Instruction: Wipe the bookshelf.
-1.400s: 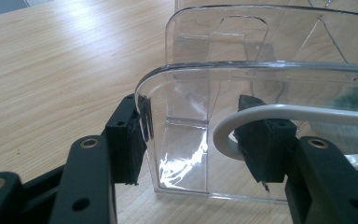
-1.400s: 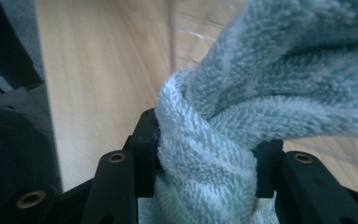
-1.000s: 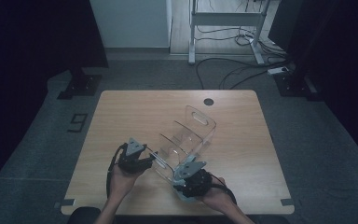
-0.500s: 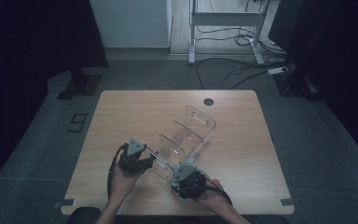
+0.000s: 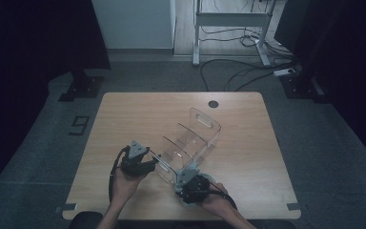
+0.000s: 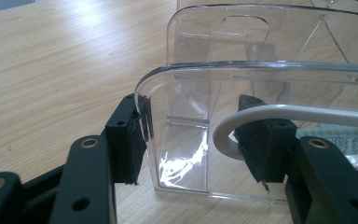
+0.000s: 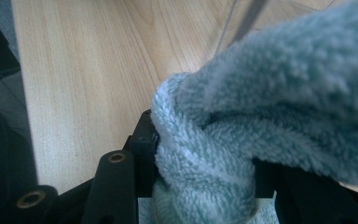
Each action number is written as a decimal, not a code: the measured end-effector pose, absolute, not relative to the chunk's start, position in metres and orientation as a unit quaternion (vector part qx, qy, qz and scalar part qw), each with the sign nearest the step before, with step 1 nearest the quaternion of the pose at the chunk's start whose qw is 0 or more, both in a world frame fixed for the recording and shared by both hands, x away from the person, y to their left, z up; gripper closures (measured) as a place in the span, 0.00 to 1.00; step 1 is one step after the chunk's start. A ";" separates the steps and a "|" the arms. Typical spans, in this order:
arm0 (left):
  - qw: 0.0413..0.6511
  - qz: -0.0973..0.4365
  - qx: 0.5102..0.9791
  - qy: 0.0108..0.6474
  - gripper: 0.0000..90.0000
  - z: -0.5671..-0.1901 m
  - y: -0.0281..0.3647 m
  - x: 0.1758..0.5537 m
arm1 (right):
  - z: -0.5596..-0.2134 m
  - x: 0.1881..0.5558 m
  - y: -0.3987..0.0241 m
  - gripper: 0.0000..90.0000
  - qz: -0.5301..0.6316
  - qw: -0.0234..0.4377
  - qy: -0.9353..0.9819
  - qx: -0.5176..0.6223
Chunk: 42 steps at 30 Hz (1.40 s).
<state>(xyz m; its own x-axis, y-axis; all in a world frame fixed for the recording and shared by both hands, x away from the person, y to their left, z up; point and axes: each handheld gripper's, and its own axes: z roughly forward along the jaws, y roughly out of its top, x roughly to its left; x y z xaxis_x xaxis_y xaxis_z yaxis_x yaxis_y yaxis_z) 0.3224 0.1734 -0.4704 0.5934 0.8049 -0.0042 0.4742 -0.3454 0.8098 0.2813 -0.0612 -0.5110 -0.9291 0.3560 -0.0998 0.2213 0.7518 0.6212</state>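
A clear plastic rack (image 5: pixel 190 143) with several dividers and a handle slot stands diagonally on the wooden table (image 5: pixel 124 114). My left gripper (image 5: pixel 155 164) is at its near left corner. In the left gripper view my left gripper (image 6: pixel 196 135) has one pad (image 6: pixel 130 135) touching the rack's (image 6: pixel 261 79) rounded corner and the other pad at the end wall. Whether they clamp it is unclear. My right gripper (image 5: pixel 185 176) sits at the rack's near end, and the right gripper view has my right gripper (image 7: pixel 205 154) shut on a bunched teal fleece cloth (image 7: pixel 270 93). The cloth (image 6: pixel 335 135) shows through the clear wall.
A white cable (image 6: pixel 279 112) loops across the rack's end wall in the left gripper view. A black round grommet (image 5: pixel 213 103) sits near the table's far edge. Bare wood lies to the left and right of the rack. Cables and a metal stand (image 5: pixel 228 28) are on the floor beyond.
My right hand has shifted slightly to the left along the rack's near end with the cloth. The left hand and the rack have kept still.
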 end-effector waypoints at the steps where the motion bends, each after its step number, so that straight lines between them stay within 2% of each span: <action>1: 0.407 0.203 0.795 0.402 0.50 -0.470 0.174 0.323 | -0.510 0.281 -0.063 0.61 0.318 0.105 0.929 0.157; 14: 0.410 0.201 0.797 0.395 0.50 -0.471 0.183 0.327 | -0.493 0.297 -0.101 0.61 0.330 0.097 0.915 0.212; 23: 0.411 0.200 0.797 0.395 0.50 -0.471 0.187 0.328 | -0.482 0.312 -0.133 0.61 0.338 0.112 0.898 0.256; 42: 0.413 0.199 0.797 0.394 0.50 -0.471 0.187 0.328 | -0.459 0.335 -0.198 0.61 0.330 0.177 0.862 0.341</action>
<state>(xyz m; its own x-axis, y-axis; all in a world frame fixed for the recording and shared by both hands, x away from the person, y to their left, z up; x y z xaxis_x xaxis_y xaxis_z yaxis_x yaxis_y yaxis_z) 0.3284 0.1873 -0.4713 0.6106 0.7919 -0.0073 0.4623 -0.3490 0.8152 0.3346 -0.1980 -0.4589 -0.7045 0.7052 -0.0797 0.4718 0.5493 0.6897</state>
